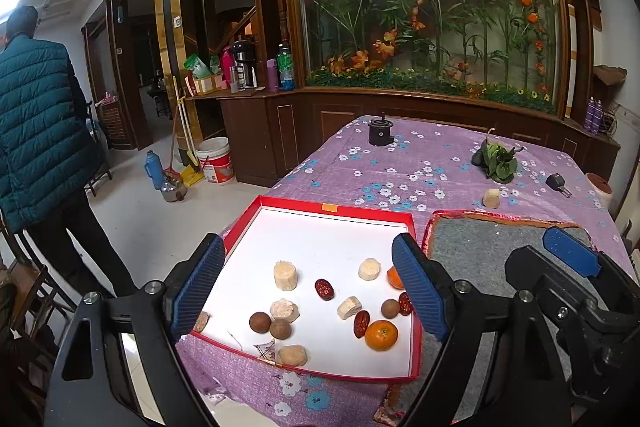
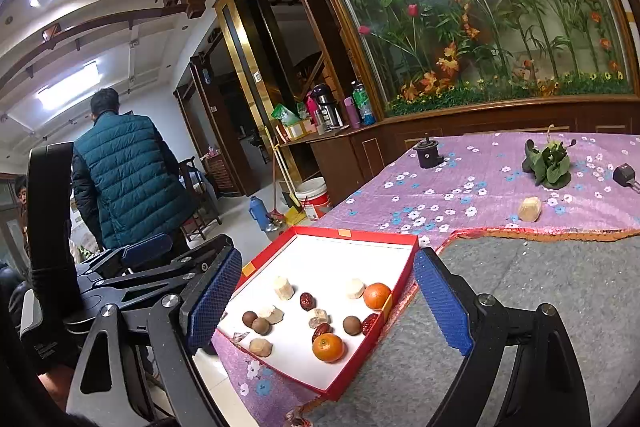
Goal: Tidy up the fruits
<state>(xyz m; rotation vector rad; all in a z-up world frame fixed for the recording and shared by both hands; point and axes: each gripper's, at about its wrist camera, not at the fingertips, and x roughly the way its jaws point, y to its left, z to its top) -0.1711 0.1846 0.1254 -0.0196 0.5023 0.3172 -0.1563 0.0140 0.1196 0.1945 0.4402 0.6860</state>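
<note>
The red box (image 1: pixel 416 343) holds two oranges (image 1: pixel 381 335), three brown balls (image 1: pixel 260 321) and three dates (image 1: pixel 324 289). Both the left gripper (image 1: pixel 308 291) and right gripper (image 2: pixel 328 303) are spread apart, empty.

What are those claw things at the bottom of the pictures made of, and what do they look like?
Each is a handheld two-finger tool. The left gripper has a black frame of angular struts with cut-out slots and round silver bolts. Its fingers carry flat, long blue pads with a fine ribbed or dimpled texture. The right gripper is built the same way, black with blue pads. No cables or sleeves show.
</note>
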